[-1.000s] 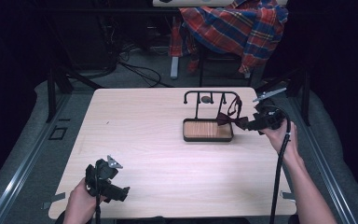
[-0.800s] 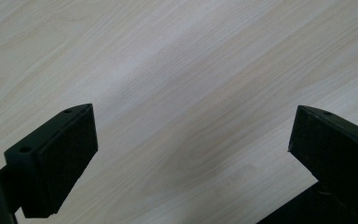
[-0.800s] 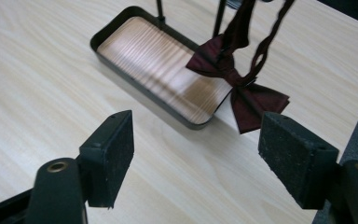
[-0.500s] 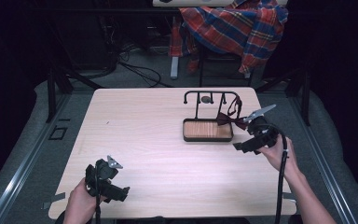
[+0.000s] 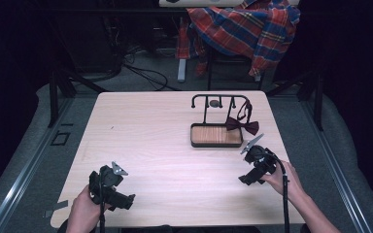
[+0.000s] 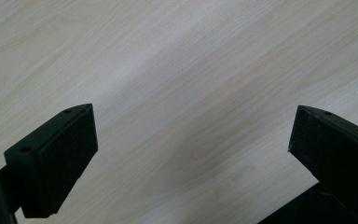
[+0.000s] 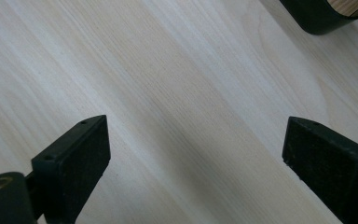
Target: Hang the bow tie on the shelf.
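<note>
A dark red bow tie (image 5: 242, 124) hangs by its strap from a black wire stand (image 5: 218, 98) that rises over a shallow wooden tray (image 5: 215, 135) at the table's right middle. My right gripper (image 5: 245, 180) is held low over the table in front of the tray, open, its jaws wide apart above bare wood (image 7: 191, 135). A corner of the tray (image 7: 324, 14) is in the right gripper view's upper right. Near the front left edge my left gripper (image 5: 126, 201) is open too, with nothing between its jaws (image 6: 191, 154).
The pale wooden table (image 5: 145, 141) has a grey floor around it. Behind the far edge stands a chair draped with a red plaid shirt (image 5: 245, 26), and cables (image 5: 141, 73) lie on the floor.
My right gripper has drawn back from the bow tie and stand toward the front of the table and lowered. The bow tie stays on the stand. The left gripper has not moved.
</note>
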{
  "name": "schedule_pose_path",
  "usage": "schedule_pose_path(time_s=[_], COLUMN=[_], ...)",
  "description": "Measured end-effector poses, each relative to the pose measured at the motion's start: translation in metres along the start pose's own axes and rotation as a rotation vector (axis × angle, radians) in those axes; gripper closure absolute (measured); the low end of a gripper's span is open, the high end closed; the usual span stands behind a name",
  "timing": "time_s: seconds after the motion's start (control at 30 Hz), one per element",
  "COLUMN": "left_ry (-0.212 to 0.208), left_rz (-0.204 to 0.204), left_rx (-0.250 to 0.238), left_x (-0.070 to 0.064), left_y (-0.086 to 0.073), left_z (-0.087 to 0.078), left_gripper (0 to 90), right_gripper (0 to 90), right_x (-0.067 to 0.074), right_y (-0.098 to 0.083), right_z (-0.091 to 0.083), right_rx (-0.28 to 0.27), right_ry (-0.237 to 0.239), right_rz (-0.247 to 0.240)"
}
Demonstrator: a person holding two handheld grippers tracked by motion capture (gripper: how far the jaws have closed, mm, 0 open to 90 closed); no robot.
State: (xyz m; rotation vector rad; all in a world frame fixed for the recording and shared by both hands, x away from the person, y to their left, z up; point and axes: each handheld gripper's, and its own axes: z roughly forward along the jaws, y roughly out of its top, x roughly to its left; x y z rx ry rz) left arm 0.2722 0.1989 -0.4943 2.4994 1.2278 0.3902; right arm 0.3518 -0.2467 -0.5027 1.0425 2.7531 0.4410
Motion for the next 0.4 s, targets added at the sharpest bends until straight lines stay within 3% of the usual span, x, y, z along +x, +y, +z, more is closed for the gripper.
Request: schedule_pose_path(time_s=[0.23,0.4], left_ry=[-0.001,-0.001], left_rz=[0.001,0.002], left_rx=[-0.001,0.002], left_x=[0.0000,-0.0006], left_y=[0.0001,0.0011], left_z=[-0.0001,0.0003], left_gripper=[1.2,1.2], right_gripper=[11.0,28.4], right_x=[-0.0035,-0.0062], right_y=[-0.0006,-0.0025], right_z=[0.0023,-0.0028], right_rx=[0.018,0.008], right_ry=[-0.001,-0.067], right_rz=[-0.011,-0.008])
